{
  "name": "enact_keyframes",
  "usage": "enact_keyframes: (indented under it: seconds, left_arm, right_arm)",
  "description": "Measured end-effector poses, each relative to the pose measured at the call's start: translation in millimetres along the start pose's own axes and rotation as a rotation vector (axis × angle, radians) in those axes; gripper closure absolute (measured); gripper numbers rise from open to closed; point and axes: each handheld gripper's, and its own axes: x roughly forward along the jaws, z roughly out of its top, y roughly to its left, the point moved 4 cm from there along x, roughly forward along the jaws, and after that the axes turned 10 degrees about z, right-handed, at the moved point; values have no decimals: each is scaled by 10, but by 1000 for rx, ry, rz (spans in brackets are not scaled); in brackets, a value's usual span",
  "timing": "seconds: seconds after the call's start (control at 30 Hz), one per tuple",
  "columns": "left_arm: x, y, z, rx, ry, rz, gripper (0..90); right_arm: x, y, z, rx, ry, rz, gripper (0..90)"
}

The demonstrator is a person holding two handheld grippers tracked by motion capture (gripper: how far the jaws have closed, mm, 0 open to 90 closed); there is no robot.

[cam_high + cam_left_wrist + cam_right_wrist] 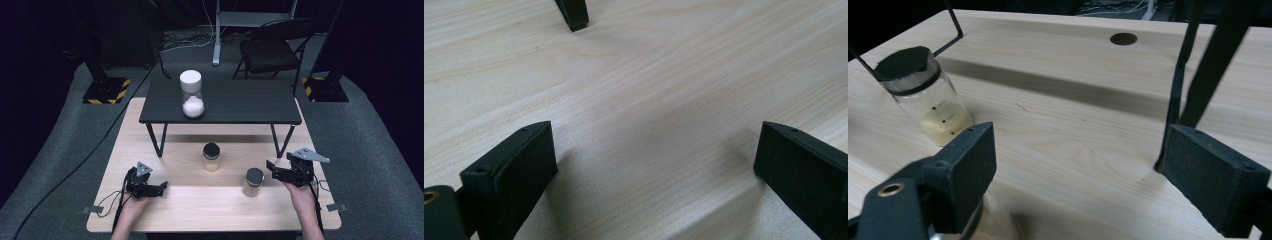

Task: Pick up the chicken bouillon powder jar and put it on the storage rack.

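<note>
Hovering your right gripper (274,170) with jaws apart beside the near black-lidded jar (253,182), you're risking a knock that topples it; farther off, the second powder jar (211,157) is standing under the black shelf (220,102).

A dark recording studio is showing itself: hazard-striped stand bases (106,90) (black surroundings), floor cables (192,40), folding chair (272,47).
</note>
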Motion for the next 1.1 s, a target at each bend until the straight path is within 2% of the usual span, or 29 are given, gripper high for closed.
enact_keyframes:
  seconds: [0.27,0.47,0.57,0.7,1.1]
  left_arm:
    - [0,0,0,0,0,0,31]
    - [0,0,0,0,0,0,31]
    - [0,0,0,0,0,0,31]
    - [0,0,0,0,0,0,31]
    - [0,0,0,0,0,0,31]
  right_arm:
    - [55,111,122,-22,-2,23,135]
    - [73,198,189,-20,-10,46,135]
    - [85,259,219,-25,-14,57,136]
    - [104,366,253,-56,-10,57,134]
    - [175,607,320,-86,-16,92,133]
